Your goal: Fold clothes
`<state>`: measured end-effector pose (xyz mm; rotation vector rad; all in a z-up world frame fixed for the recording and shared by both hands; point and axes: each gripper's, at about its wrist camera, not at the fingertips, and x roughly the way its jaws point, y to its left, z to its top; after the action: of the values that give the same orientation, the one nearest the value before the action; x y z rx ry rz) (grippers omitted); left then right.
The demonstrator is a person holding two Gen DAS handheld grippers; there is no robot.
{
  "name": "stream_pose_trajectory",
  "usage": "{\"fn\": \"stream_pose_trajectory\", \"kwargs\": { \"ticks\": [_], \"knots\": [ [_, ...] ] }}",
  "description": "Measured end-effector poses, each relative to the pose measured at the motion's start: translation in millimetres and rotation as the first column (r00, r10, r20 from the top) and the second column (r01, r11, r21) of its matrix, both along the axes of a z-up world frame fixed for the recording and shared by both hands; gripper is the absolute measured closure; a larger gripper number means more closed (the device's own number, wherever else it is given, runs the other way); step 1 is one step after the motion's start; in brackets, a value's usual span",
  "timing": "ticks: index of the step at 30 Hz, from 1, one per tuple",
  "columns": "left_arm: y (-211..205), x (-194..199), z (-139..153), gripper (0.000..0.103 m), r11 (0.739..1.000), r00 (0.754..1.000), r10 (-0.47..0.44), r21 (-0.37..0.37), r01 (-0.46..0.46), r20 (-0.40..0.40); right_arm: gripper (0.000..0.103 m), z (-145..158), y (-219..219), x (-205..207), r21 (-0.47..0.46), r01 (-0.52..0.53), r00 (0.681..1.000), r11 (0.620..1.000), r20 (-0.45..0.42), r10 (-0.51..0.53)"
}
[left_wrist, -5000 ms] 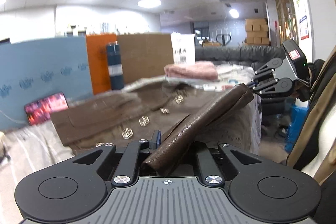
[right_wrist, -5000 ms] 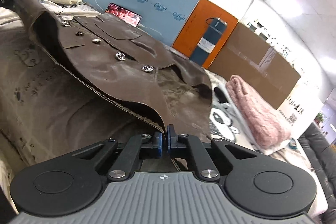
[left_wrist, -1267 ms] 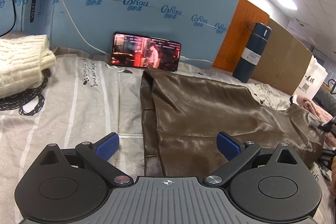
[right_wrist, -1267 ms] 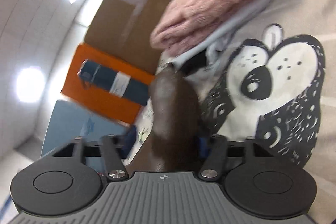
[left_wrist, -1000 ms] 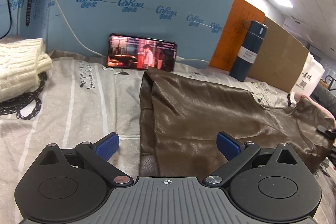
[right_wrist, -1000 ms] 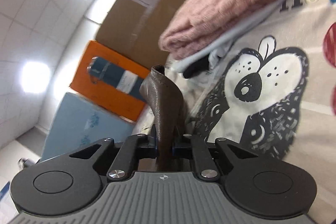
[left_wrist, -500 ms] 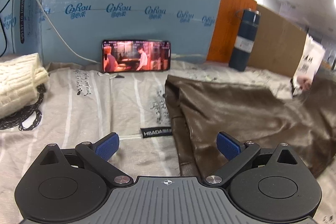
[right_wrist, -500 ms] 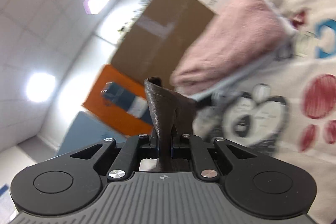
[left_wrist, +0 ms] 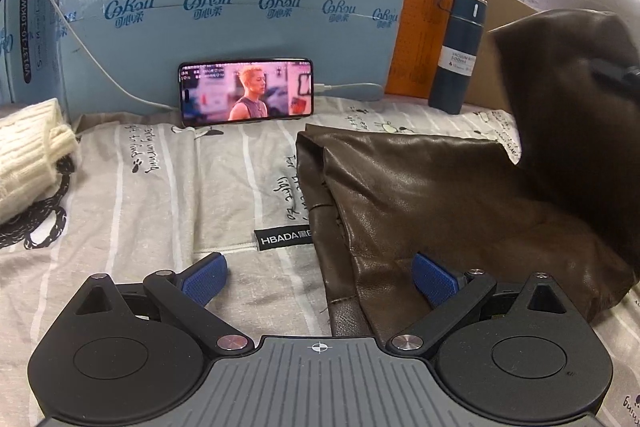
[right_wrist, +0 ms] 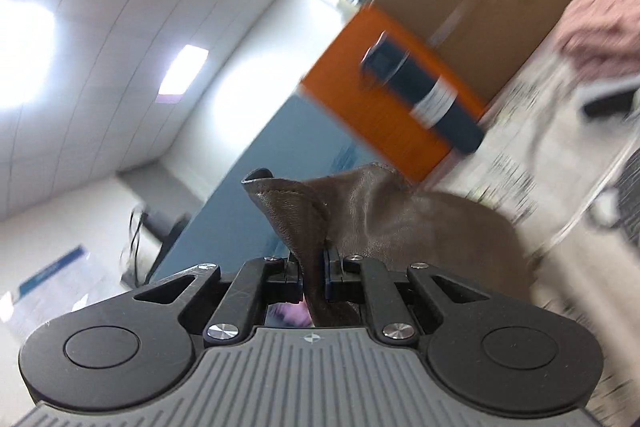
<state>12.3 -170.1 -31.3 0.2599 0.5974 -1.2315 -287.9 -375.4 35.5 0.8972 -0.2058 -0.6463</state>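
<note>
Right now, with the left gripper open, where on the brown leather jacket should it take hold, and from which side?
Probably the stitched near edge of the brown leather jacket, low between the open left gripper pads. Come straight forward, low over the printed sheet: that hem lies flat, while the right gripper lifts the far end.

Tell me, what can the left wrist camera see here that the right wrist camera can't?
Only the left wrist view shows the phone playing a video, propped against the blue board, the cream knit at the left edge, the printed sheet, and the left gripper with its jaws wide apart and nothing between them. Only the right wrist view shows the right gripper shut on a fold of the leather, ceiling lights and a pink knit. Both show the brown leather jacket, the dark blue flask and the orange board.
</note>
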Motion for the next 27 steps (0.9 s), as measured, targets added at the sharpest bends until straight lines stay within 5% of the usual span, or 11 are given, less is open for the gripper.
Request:
{"fn": "stream_pose_trajectory", "kwargs": {
  "ticks": [9,12,14,17,23,27],
  "knots": [
    [22.9,12.6,17.1,0.003,0.974,0.991,0.129,-0.183,-0.132,-0.028,0.092,-37.2,12.6,65.6,0.068,-0.197,0.954,0.978,-0.215,0.207],
    [24.3,15.1,17.4,0.003,0.969,0.989,0.14,-0.197,-0.145,-0.041,0.083,-50.2,21.7,70.6,0.085,-0.253,0.93,0.964,-0.251,0.267],
    [23.6,15.1,17.6,0.003,0.968,0.989,0.14,-0.202,-0.146,-0.042,0.053,-54.0,27.4,71.9,0.085,-0.315,0.913,0.945,-0.244,0.326],
    [24.6,14.6,17.3,0.002,0.967,0.989,0.144,-0.209,-0.148,-0.033,0.024,-55.2,34.5,72.5,0.088,-0.43,0.881,0.898,-0.178,0.439],
    [24.1,12.3,16.1,0.002,0.97,0.992,0.126,-0.208,-0.128,-0.023,0.016,-49.2,40.8,68.9,0.055,-0.498,0.851,0.866,-0.162,0.5],
    [24.2,8.8,15.8,0.001,0.972,0.995,0.093,-0.214,-0.096,-0.026,0.005,-33.5,30.2,37.4,-0.012,-0.455,0.89,0.89,-0.051,0.454]
  ]
}}
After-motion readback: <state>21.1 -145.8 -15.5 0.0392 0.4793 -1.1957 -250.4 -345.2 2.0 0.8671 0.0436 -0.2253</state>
